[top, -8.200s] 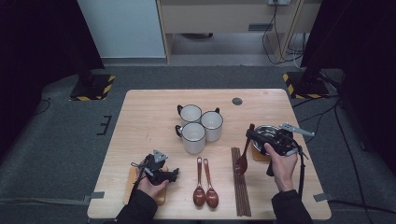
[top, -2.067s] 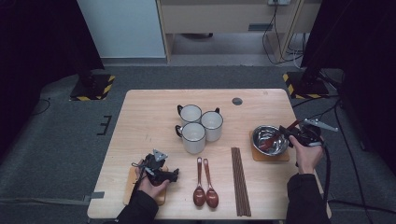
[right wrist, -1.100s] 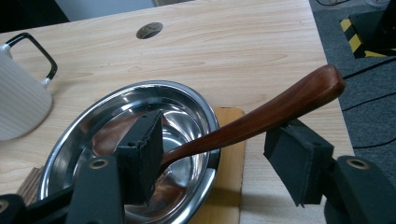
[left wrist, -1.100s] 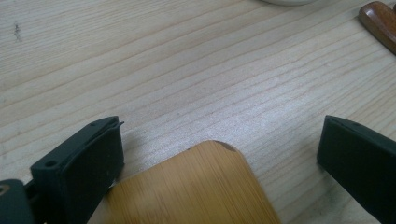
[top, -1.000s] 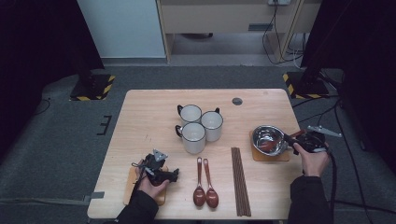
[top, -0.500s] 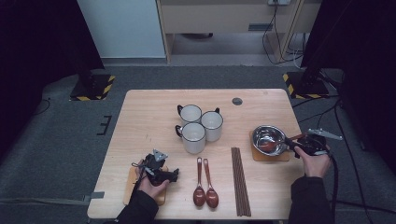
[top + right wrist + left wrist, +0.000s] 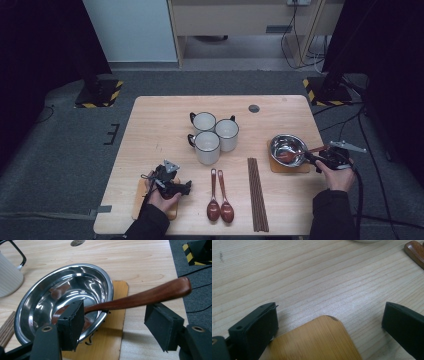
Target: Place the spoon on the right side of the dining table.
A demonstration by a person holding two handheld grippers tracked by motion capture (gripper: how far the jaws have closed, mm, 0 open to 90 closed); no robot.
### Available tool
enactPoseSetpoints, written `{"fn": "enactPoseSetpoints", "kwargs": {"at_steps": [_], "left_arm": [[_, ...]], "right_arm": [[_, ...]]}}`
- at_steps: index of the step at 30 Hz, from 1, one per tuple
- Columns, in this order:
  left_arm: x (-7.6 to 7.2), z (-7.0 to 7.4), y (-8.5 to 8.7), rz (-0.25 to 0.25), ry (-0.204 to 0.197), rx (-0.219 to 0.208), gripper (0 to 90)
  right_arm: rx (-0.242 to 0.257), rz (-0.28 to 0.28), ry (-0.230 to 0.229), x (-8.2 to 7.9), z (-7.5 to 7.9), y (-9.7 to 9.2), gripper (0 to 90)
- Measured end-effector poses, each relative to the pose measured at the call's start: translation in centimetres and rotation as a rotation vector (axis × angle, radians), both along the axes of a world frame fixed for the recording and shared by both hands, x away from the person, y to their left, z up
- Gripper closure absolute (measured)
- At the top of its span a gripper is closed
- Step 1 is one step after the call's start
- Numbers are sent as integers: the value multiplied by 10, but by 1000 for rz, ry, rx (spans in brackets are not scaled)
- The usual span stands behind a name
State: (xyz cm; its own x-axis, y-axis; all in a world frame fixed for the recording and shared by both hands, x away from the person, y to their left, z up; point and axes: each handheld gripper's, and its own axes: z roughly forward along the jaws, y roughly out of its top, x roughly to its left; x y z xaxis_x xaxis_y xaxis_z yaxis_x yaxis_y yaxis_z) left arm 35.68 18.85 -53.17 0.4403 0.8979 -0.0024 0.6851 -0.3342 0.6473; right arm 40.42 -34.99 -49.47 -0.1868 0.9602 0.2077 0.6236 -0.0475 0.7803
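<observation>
One spoon (image 7: 140, 298) bowl end hidden behind right gripper (image 7: 113, 326) finger (image 7: 72, 322)

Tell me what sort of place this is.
Probably a lab recording station, not a kitchen: a lone wooden table on grey carpet, dark curtains at both sides, loose cables behind, tableware like the mugs laid out.

Spoon (image 7: 140, 298) in bowl (image 7: 37, 312) on coaster (image 7: 117, 322)
</observation>
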Motion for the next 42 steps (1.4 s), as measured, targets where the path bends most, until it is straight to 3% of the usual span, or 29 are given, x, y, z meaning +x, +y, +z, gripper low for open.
{"fn": "enactPoseSetpoints", "kwargs": {"at_steps": [20,26,32,42], "left_arm": [[0,0,0,0,0,0,0],[0,0,0,0,0,0,0],[0,0,0,1,-1,-1,0],[0,0,0,0,0,0,0]], "right_arm": [[-17,12,-17,-27,-2,2,326],[-7,21,-39,-35,5,4,333],[0,57,-83,-33,18,14,333],[-15,80,-92,-21,22,19,325]]}}
